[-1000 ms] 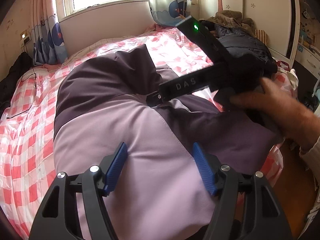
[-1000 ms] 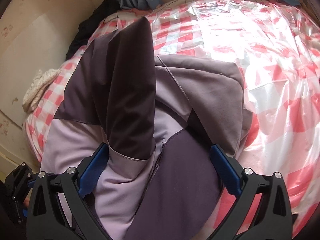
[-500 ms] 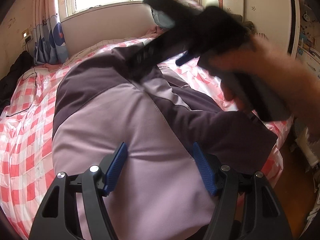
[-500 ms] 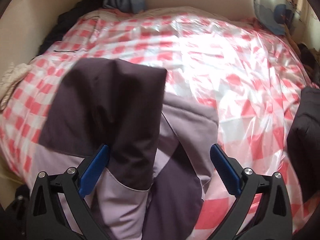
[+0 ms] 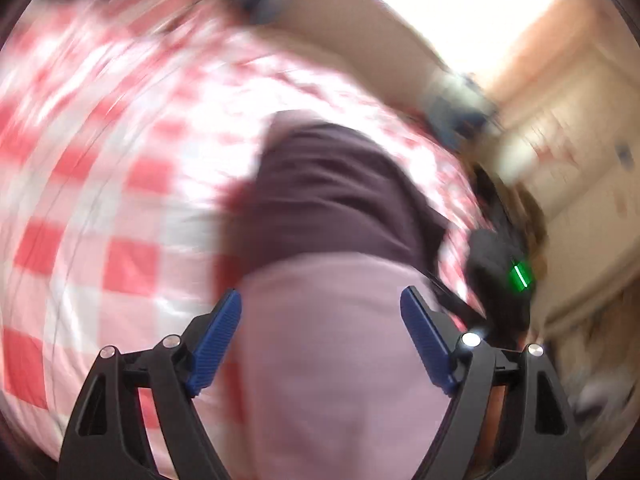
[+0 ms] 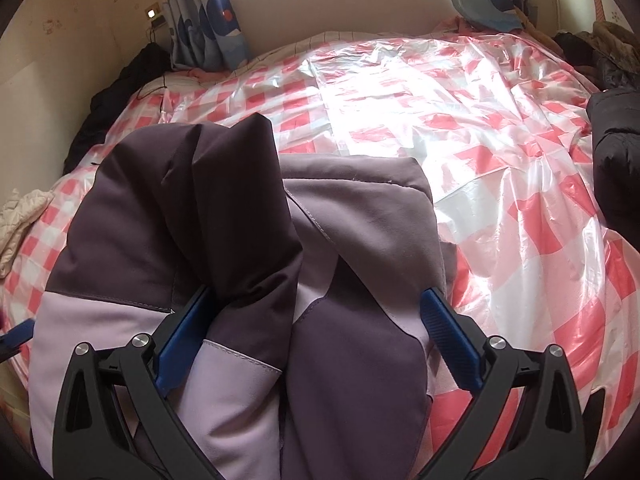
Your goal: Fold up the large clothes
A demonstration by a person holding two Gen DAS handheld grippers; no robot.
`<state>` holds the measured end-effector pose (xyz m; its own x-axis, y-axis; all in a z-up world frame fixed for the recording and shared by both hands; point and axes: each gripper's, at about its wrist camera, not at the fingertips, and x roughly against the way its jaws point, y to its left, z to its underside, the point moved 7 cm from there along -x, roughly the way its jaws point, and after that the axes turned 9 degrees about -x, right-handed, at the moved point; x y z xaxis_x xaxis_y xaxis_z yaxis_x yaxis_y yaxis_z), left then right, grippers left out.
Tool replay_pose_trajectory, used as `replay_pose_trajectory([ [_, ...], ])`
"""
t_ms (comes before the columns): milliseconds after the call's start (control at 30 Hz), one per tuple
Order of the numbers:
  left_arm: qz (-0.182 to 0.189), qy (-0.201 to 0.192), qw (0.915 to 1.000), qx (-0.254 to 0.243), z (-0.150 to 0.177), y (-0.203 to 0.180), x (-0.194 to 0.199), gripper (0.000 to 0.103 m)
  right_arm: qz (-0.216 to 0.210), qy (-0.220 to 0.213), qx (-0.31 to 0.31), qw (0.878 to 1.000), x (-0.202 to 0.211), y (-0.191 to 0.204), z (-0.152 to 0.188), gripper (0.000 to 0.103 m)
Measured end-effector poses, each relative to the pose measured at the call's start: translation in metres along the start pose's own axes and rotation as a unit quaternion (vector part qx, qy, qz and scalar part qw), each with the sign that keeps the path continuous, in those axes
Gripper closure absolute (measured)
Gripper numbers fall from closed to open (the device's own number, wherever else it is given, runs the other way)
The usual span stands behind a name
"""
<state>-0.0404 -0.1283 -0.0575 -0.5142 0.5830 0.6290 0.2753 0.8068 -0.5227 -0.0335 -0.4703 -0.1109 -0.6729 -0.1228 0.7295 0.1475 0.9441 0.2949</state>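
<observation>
A large jacket in light lilac and dark purple (image 6: 248, 248) lies partly folded on the bed, a dark sleeve laid over its front. It also shows in the blurred left wrist view (image 5: 332, 320). My right gripper (image 6: 310, 320) is open and empty, jaws spread just above the jacket's near part. My left gripper (image 5: 320, 324) is open and empty over the lilac panel. The right gripper's black body with a green light (image 5: 508, 276) shows at the right of the left wrist view.
The bed is covered by a red and white checked plastic sheet (image 6: 460, 128). A black padded garment (image 6: 616, 168) lies at the right edge. Dark clothes (image 6: 116, 104) and a cream garment (image 6: 20, 220) sit at the left. Curtains (image 6: 208, 24) hang behind.
The left gripper has swung sharply, so its view is blurred and turned. The right gripper has pulled back and lowered toward the jacket's near part. Both stay open.
</observation>
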Motion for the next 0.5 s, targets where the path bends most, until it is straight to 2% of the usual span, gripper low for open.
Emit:
replay_pose_trajectory([
  [67,-0.012,0.025,0.9995,0.018,-0.003,0.019,-0.022,0.025,-0.002,-0.006,-0.004,1.000,0.000,-0.001,0.001,0.006],
  [133,0.013,0.047,0.9982,0.034,-0.004,0.024,-0.046,0.015,-0.003,-0.007,-0.006,1.000,-0.001,-0.003,0.000,0.006],
  [167,0.022,0.049,0.9971,0.054,-0.006,0.028,-0.054,0.006,-0.006,-0.006,-0.012,1.000,-0.002,-0.005,0.000,0.006],
  [267,0.117,0.085,0.9846,0.098,-0.003,0.020,-0.080,0.006,-0.035,-0.010,-0.040,0.999,-0.006,-0.010,0.000,0.006],
  [300,0.119,0.092,0.9859,0.072,-0.003,0.009,-0.083,0.006,-0.048,-0.013,-0.049,0.998,-0.006,-0.011,0.001,0.006],
  [333,0.098,0.094,0.9906,0.020,-0.002,-0.006,-0.082,0.006,-0.058,-0.015,-0.057,0.997,-0.007,-0.013,0.002,0.006],
  [400,0.075,0.092,0.9920,-0.043,0.002,-0.026,-0.076,0.006,-0.073,-0.025,-0.069,0.995,-0.005,-0.014,0.002,0.006],
  [500,0.056,0.062,0.9928,-0.086,0.006,-0.038,-0.055,0.008,-0.101,-0.043,-0.082,0.991,0.003,-0.007,0.007,0.006],
])
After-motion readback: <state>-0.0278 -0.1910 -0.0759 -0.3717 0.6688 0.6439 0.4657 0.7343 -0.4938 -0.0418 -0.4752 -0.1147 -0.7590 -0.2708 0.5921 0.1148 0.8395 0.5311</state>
